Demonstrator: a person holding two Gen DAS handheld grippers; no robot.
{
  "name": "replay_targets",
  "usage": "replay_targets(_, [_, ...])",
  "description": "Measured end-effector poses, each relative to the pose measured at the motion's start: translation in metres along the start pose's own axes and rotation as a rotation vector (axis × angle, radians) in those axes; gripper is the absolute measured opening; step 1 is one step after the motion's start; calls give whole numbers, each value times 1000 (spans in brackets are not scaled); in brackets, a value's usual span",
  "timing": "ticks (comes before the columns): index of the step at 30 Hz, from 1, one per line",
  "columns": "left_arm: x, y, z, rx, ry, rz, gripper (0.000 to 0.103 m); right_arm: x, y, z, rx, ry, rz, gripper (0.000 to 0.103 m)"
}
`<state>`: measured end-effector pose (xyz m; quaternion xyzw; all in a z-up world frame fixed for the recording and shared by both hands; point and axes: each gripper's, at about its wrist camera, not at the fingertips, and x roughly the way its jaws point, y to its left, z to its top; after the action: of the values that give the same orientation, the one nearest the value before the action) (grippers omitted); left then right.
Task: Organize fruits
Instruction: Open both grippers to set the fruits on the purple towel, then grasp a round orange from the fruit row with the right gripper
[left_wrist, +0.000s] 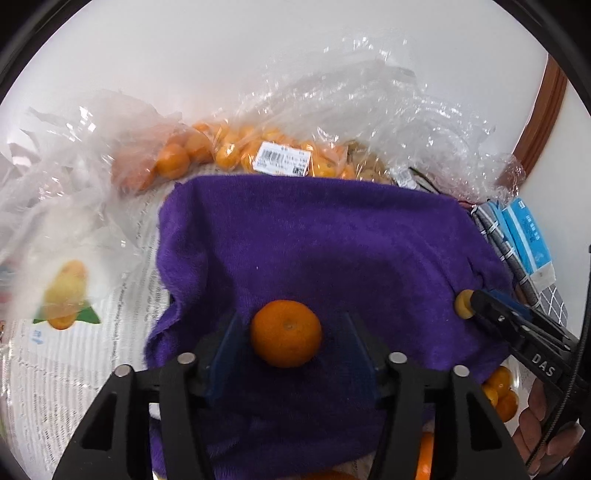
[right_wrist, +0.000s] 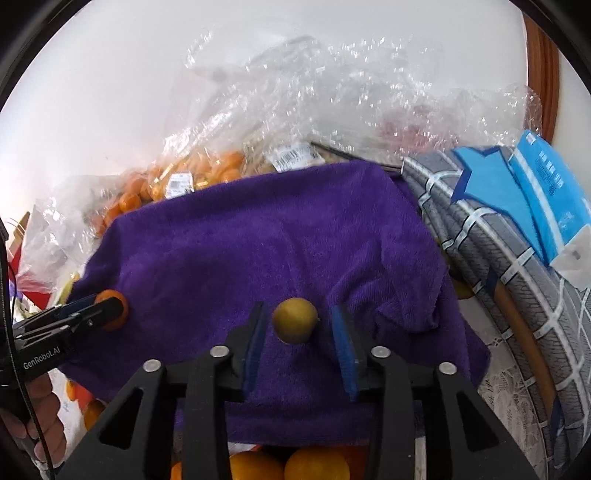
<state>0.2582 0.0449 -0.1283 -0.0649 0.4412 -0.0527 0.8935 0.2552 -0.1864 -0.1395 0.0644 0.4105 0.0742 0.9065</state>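
A purple towel lies spread in front of both grippers; it also shows in the right wrist view. My left gripper is open around an orange mandarin that rests on the towel, with gaps on both sides. My right gripper is open around a small yellow-brown round fruit on the towel. The right gripper also shows in the left wrist view with the yellow fruit. The left gripper shows in the right wrist view with the mandarin.
Clear plastic bags of small oranges lie behind the towel, with more crumpled plastic. Loose oranges lie near the towel's front edge. A grey checked cloth and a blue packet lie at the right. Newspaper covers the left.
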Motion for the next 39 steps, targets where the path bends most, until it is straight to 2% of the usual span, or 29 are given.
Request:
replay_targets(2, [-10,-1,-2,11,-12,3,56,-16,3,2,-8,-44,-20,64])
replay_targets(3, [-16,-1,-3,18,-20,7,56,-23,4,3,-10,-59,-24,69])
replay_targets(4, [-24,-2,-6,27,-33,16,56,-31,5,3,-9,-72,-24,80])
replay_targets(5, [-29,-2,-7,32,-41,23,56,-39,6,1,-8,-88,-19,83])
replay_targets(11, [-60,-6,-28,83,-93,55,56,-75,9,-20,-45,-121,-12,83])
replay_targets(17, [-80,-11,-61,113,-117,29,56,-103,5,-49,-67,-116,-92,83])
replay_targets(21, [-92,-10,-81,131,-138,45,56,-114,-1,-68,-54,-133,-122,83])
replay_targets(27, [-87,5,-98,94,-81,37,56,-114,-8,-90,-34,-104,-100,83])
replay_targets(31, [-89,14,-108,67,-99,8,56,-116,-9,-97,-36,-97,-112,82])
replay_targets(35, [-88,22,-118,35,-112,-20,56,-115,-12,-101,-34,-93,-122,76])
replay_targets(39, [-82,29,-127,4,-123,-55,56,-111,-15,-105,-21,-60,-85,71])
